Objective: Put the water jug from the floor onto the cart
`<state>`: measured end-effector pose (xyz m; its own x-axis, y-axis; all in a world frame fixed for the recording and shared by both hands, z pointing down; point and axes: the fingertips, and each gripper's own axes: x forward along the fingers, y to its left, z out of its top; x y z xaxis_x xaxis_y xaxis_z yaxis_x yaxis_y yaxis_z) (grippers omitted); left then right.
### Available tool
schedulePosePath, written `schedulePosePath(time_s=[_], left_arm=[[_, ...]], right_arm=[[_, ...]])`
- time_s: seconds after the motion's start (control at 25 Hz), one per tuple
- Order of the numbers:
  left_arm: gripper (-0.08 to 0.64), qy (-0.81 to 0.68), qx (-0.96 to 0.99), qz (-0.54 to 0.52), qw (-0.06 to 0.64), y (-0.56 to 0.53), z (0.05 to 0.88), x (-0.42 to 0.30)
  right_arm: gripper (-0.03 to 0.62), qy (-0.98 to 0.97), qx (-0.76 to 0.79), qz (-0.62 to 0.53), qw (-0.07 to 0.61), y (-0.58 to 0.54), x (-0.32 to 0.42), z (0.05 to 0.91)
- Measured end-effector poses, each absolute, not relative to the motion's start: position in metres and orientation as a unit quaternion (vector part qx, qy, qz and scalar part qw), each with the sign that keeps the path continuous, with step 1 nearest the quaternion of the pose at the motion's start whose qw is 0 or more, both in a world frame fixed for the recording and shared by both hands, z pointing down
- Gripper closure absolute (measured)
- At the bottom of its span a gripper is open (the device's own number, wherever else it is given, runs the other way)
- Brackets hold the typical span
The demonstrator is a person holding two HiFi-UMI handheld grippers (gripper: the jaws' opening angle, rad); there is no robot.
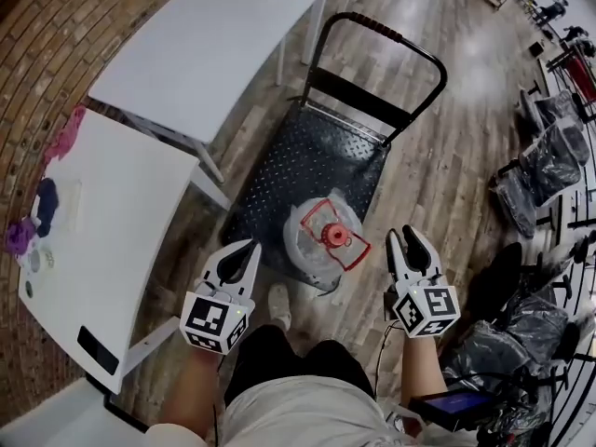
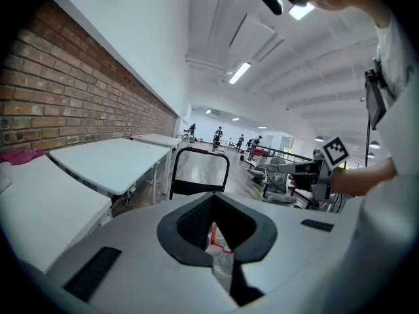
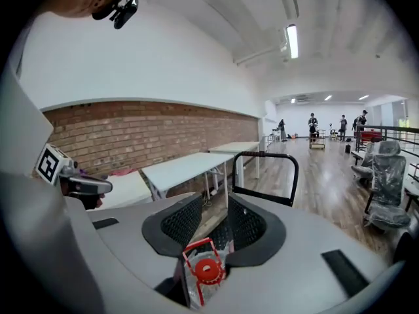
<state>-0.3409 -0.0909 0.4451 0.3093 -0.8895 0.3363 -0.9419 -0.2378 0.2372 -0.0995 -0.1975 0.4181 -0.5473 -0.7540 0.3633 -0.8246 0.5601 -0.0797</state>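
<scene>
Water jug, clear plastic with a red cap and red handle, stands upright on the black cart's near end, between the parted, empty left tongs and right tongs.

Water jug: clear, red cap and handle. Cart: black, raised-dot deck. Desks: white. Floor: grey-brown wood planks. Brick wall at 10 o'clock: red-brown. Cloths at 9 o'clock: pink, purple. Left hand-held gripper, right hand-held gripper: white shells, black textured pads, black-and-white marker cubes.
</scene>
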Motion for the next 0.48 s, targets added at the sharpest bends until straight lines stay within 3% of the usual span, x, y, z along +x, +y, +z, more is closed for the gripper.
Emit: schedulePosePath(time_s=[0.48], left_arm=[[0.560,-0.529,0.831,0.081,0.152,-0.048,0.387,-0.207]], right_arm=[[0.570,-0.839,0.533,0.102,0.043,-0.120,0.059,0.340]])
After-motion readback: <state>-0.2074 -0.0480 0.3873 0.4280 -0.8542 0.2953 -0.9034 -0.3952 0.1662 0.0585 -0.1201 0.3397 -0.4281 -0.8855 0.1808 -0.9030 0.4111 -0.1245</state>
